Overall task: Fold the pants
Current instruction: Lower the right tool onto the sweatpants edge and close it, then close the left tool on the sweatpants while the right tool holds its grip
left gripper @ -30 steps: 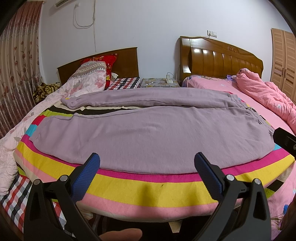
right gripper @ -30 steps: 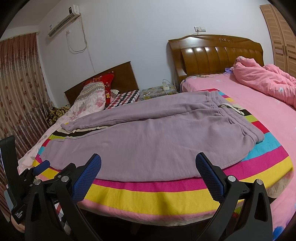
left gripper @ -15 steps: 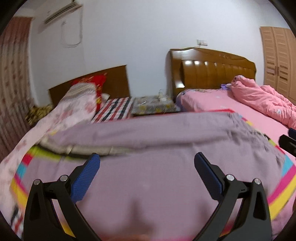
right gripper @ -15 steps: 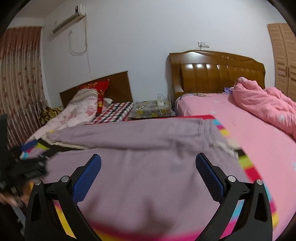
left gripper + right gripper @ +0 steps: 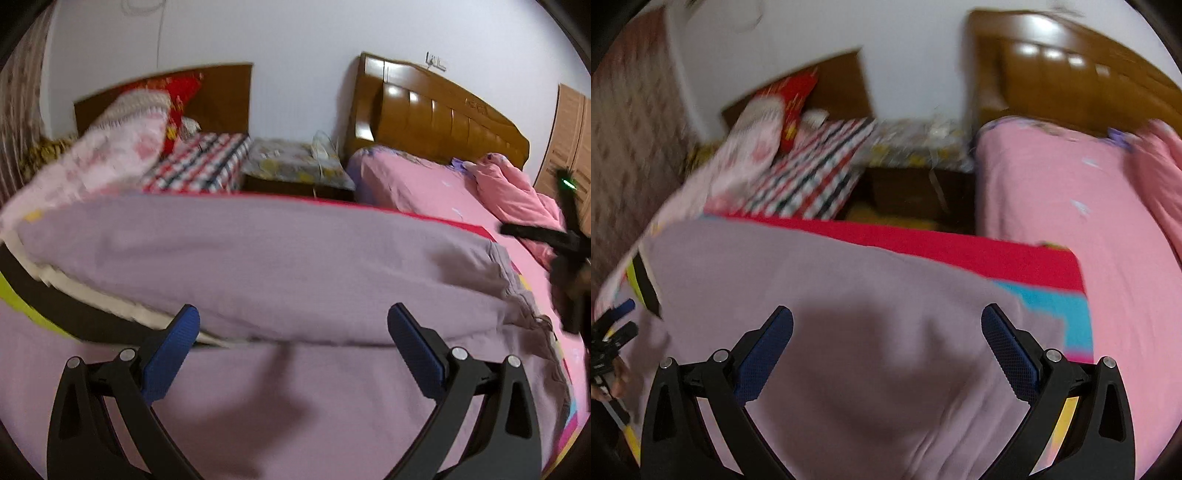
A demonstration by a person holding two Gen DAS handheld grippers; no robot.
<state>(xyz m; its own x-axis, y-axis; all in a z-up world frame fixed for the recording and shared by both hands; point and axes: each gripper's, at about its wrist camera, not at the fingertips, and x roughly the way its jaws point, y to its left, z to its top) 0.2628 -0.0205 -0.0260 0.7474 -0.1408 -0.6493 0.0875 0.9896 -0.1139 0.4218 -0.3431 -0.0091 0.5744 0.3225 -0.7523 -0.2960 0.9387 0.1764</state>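
Both claws were spread wide, holding nothing: left gripper (image 5: 293, 341), right gripper (image 5: 886, 343). Pants (image 5: 258, 258) lay beneath and beyond both, long axis left-right (waistband right, nearer the right gripper).

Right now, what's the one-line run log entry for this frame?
stage: reaching in, no grasp yet | left claw: open, above pants | right claw: open, above pants | pants: flat on striped blanket | folds: none visible

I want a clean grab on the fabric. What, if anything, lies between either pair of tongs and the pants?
Nothing visible. The left tongs and right tongs hang open directly over the purple pants.
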